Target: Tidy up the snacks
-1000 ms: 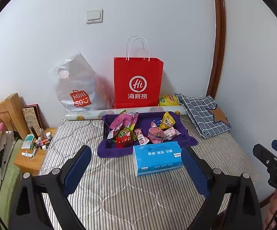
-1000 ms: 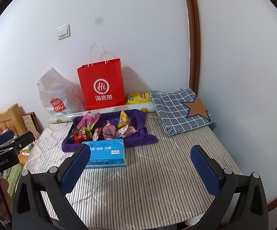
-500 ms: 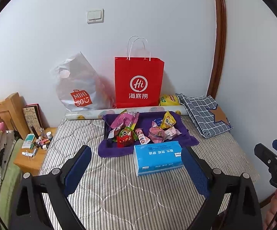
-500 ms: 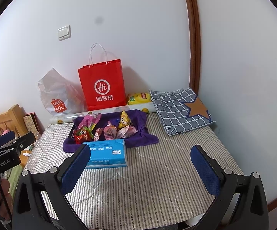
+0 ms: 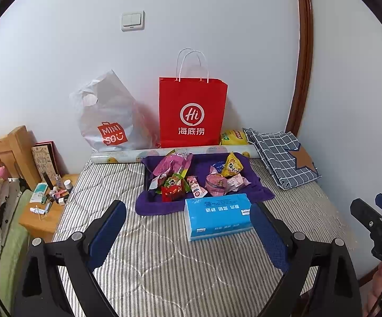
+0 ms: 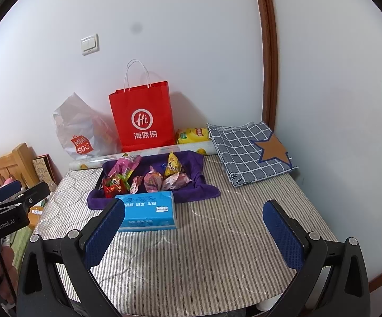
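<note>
Several snack packets (image 5: 198,178) (image 6: 148,178), pink, red, green and yellow, lie in a tray lined with purple cloth (image 5: 259,187) (image 6: 206,190) at the middle of a striped table. A blue tissue box (image 5: 218,216) (image 6: 148,211) lies just in front of the tray. My left gripper (image 5: 188,233) hovers open over the near table, short of the tissue box, holding nothing. To its right my right gripper (image 6: 194,233) is also open and empty; its tips show at the right edge of the left wrist view (image 5: 375,211).
A red paper bag (image 5: 192,112) (image 6: 143,116), a white plastic bag (image 5: 109,121) and a yellow packet (image 5: 233,137) stand against the back wall, behind a foil roll (image 5: 117,157). A checked folded cloth (image 5: 283,154) (image 6: 246,153) lies back right. A cluttered nightstand (image 5: 48,206) stands left.
Both views have drifted slightly; the tray and tissue box sit a touch higher in the left wrist view. Neither gripper changed its opening.
</note>
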A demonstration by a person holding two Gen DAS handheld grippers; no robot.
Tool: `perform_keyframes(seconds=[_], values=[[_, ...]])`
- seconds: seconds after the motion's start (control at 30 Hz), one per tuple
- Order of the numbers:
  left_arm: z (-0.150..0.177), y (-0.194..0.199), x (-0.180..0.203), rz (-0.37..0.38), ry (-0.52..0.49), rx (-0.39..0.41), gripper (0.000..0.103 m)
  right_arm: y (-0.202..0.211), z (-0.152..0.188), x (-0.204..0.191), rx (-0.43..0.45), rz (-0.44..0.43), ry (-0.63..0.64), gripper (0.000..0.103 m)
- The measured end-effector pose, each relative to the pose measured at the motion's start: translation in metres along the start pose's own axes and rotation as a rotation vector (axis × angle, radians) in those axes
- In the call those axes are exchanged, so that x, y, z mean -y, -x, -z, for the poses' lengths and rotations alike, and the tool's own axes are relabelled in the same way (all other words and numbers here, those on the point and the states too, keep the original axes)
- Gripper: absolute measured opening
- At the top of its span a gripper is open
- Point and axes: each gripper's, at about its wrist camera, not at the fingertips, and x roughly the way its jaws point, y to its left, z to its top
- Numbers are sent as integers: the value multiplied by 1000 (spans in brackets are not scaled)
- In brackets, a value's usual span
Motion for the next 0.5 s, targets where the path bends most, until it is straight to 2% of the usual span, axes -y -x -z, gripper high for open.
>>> perform_keyframes(seconds=[0.5], values=[[-1,1,0,-3,-3,2,95,3,1,1,7,-2,-4,103]])
